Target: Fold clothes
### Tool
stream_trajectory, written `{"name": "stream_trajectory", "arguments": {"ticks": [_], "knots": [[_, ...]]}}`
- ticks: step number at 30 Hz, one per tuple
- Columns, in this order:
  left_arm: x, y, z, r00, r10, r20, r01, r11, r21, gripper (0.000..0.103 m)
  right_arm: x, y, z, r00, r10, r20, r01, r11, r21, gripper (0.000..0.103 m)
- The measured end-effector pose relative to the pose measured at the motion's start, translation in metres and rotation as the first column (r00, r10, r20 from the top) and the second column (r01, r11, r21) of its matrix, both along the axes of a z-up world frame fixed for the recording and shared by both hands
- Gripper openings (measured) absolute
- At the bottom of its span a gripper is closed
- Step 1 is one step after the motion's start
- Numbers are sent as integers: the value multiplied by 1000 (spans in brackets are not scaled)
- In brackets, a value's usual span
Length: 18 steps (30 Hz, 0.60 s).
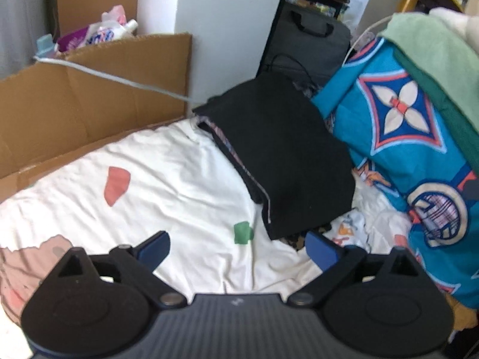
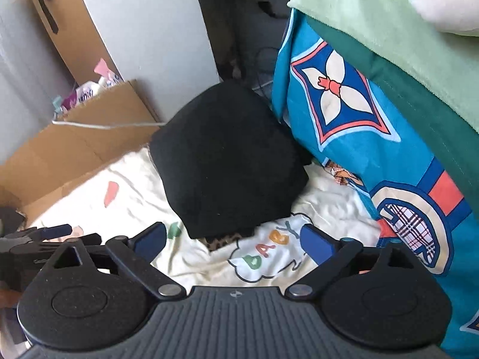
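A folded black garment point(image 1: 284, 155) point(image 2: 230, 161) lies on top of a small stack, on a white bedsheet point(image 1: 167, 185) point(image 2: 326, 203) with coloured patches. Striped fabric edges show beneath the garment in the left wrist view, and a leopard-print piece point(image 2: 223, 241) peeks out under its near edge. My left gripper point(image 1: 238, 249) hovers open just short of the garment's near corner, with nothing between its blue pads. My right gripper point(image 2: 233, 240) is open too, its fingers apart in front of the garment's near edge. The left gripper point(image 2: 51, 233) shows at the far left of the right wrist view.
A blue patterned quilt point(image 1: 404, 137) point(image 2: 359, 125) with a green blanket point(image 1: 434, 53) point(image 2: 389, 36) on top rises on the right. A cardboard box point(image 1: 74, 104) point(image 2: 89, 140) flanks the bed on the left, crossed by a white cable point(image 1: 119, 80). A dark bag point(image 1: 308, 45) stands behind.
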<state>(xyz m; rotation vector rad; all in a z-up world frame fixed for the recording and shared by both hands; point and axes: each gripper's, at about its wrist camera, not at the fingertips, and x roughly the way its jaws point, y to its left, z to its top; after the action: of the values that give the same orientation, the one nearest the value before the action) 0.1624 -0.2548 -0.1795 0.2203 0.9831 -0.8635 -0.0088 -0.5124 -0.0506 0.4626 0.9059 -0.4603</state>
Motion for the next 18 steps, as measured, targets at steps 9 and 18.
{"name": "stream_trajectory", "arguments": {"ticks": [9, 18], "knots": [[6, 33, 66, 994, 98, 37, -100, 994, 43, 102, 4, -5, 13, 1000, 0, 23, -3, 995, 103, 100], [-25, 89, 147, 972, 216, 92, -223, 972, 68, 102, -1, 14, 51, 986, 147, 79, -154, 984, 92, 100]]}}
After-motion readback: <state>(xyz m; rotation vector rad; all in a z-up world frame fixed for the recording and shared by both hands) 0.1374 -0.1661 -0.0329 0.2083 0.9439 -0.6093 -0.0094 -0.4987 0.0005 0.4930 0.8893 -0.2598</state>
